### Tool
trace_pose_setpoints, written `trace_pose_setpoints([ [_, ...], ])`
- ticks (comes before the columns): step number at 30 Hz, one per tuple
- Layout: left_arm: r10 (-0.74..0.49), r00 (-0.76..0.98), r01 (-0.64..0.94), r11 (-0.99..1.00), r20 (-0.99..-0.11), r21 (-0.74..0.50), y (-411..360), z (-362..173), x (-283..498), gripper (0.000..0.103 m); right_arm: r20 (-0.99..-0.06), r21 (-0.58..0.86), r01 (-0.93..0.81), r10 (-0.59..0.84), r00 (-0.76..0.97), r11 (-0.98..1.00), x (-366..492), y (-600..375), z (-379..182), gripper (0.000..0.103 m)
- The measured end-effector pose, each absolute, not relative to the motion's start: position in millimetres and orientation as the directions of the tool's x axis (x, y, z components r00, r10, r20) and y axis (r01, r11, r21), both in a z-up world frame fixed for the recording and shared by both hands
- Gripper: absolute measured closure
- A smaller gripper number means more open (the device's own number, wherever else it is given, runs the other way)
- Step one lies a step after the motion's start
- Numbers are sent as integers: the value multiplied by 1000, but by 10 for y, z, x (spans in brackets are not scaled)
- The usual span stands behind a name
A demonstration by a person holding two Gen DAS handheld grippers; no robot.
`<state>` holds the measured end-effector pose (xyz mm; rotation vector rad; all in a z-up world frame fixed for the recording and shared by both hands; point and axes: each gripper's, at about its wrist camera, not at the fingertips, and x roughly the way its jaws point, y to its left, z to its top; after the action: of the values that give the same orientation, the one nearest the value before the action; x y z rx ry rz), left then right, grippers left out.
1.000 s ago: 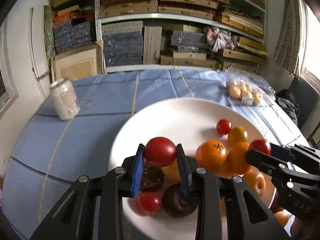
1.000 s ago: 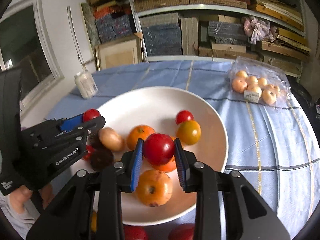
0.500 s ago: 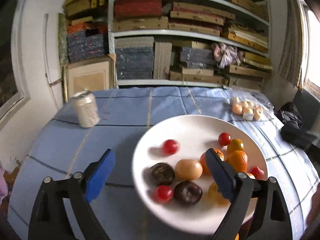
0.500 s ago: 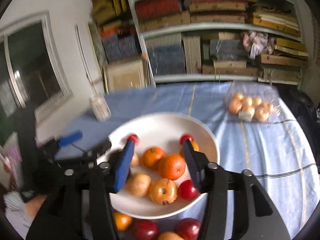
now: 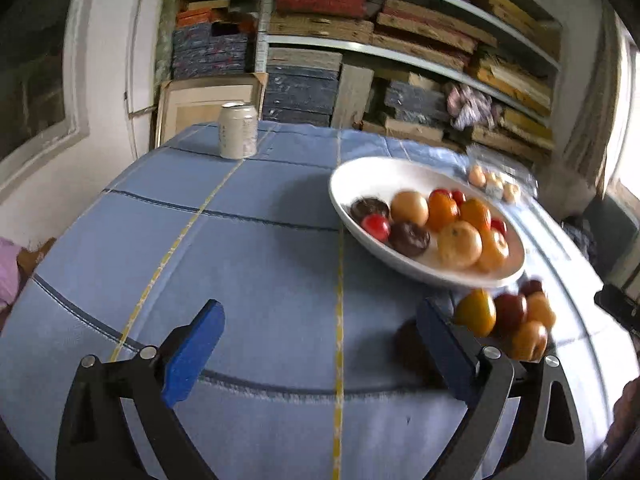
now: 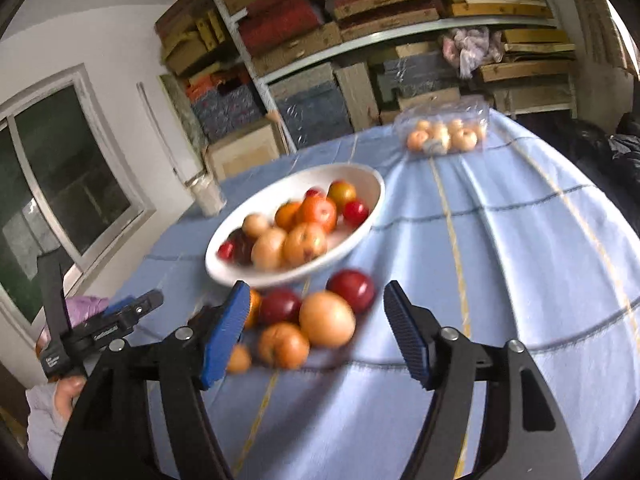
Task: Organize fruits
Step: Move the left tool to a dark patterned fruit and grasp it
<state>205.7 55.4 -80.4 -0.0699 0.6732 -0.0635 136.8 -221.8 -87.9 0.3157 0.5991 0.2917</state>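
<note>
Both tomatoes you held a second ago now sit in the bowl (image 6: 372, 196), and your left gripper (image 5: 320, 356) and right gripper (image 6: 316, 332) have pulled back, jaws wide apart and empty. Roughly a dozen fruits are in; the loose pile (image 6: 316, 316) waits just ahead of your right gripper — near the surface's (image 5: 260, 260) front edge. Open cloth lies ahead of the left gripper.

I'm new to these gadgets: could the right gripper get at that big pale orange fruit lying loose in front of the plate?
Probably yes. The right gripper is open, and the pale orange fruit lies right ahead between its fingers. Other loose fruits, such as the red fruit, press close beside it and might get nudged.
</note>
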Motion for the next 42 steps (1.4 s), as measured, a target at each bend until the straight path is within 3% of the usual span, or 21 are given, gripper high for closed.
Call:
trace_pose_setpoints([
  [6, -87, 777, 101, 995, -624, -13, 335, -840, 2015, 6, -503, 321, -213, 357, 787, 923, 1280, -2064, -881, 25],
  [16, -137, 738, 163, 986, -661, -22, 108, -919, 2195, 6, -522, 329, -201, 356, 775, 922, 1319, -2025, -893, 24],
  [22, -102, 673, 117, 993, -732, -31, 132, -1053, 2425, 4, -535, 326, -203, 357, 766, 923, 1361, -2022, -904, 22],
  [25, -20, 659, 75, 996, -752, 39, 224, -1101, 2423, 4, -534, 327, -203, 358, 766, 923, 1363, -2026, -907, 22],
  [32, 23, 684, -8, 1000, -729, 24, 549, -1040, 2255, 5, -533, 326, -208, 361, 765, 922, 1365, -2019, -904, 22],
  [42, -68, 676, 124, 992, -734, 23, 346, -1070, 2161, 5, -531, 325, -218, 368, 764, 920, 1357, -1983, -896, 22],
])
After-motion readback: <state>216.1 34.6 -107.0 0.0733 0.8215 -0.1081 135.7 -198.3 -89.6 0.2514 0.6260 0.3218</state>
